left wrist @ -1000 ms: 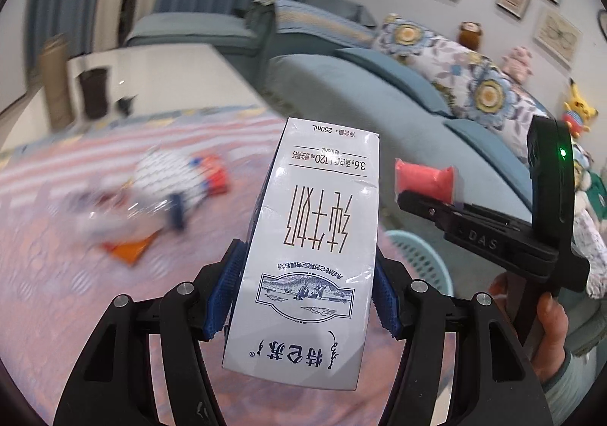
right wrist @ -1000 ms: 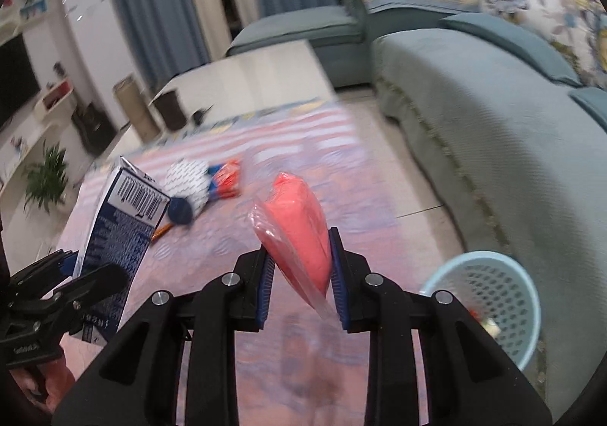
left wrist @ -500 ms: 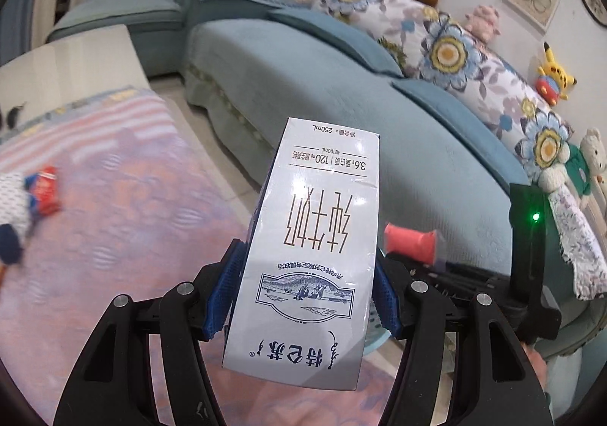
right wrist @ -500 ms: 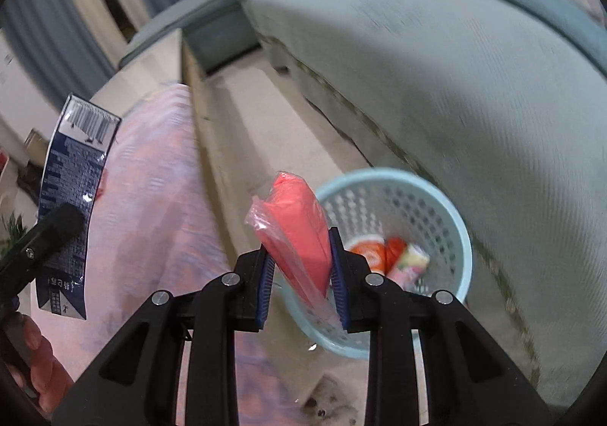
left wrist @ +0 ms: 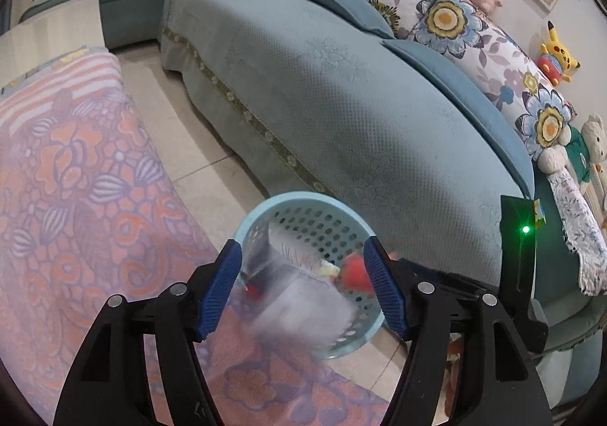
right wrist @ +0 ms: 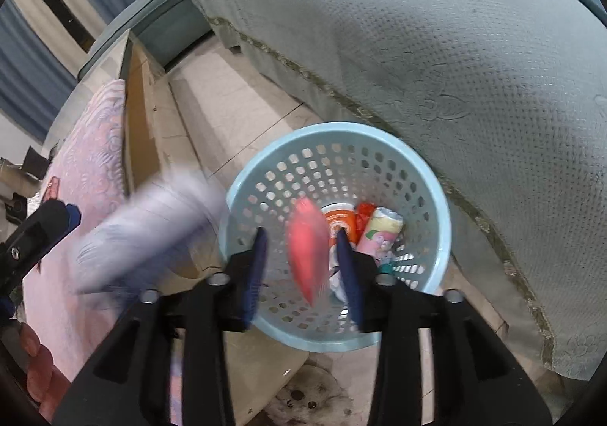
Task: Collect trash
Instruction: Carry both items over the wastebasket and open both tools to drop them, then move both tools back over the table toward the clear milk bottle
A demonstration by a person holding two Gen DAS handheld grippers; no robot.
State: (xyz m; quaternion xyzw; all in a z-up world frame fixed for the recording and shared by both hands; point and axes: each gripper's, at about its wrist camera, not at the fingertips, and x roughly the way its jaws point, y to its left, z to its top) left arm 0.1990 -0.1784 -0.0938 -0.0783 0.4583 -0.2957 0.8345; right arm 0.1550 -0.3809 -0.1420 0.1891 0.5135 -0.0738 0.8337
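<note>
Both grippers hang over a light blue perforated basket [left wrist: 261, 213] [right wrist: 436, 190] on the floor by the sofa. My left gripper [left wrist: 303, 285] is open; the white milk carton [left wrist: 299, 297] is a blur falling between its jaws, and it also shows as a blur in the right wrist view [right wrist: 151, 228]. My right gripper [right wrist: 303, 266] is open; the red plastic wrapper [right wrist: 307, 247] is a blur dropping between its jaws into the basket. An orange cup [right wrist: 341, 221] and a pink-yellow packet [right wrist: 379, 232] lie inside the basket.
A teal sofa [left wrist: 341, 92] with floral cushions and plush toys runs along the right, close behind the basket. A table with a pink patterned cloth [left wrist: 76, 179] stands on the left. Tiled floor [right wrist: 235, 99] lies between them.
Both grippers moved over the basket and opened. The milk carton left the left jaws and the red wrapper left the right jaws; both are falling.
</note>
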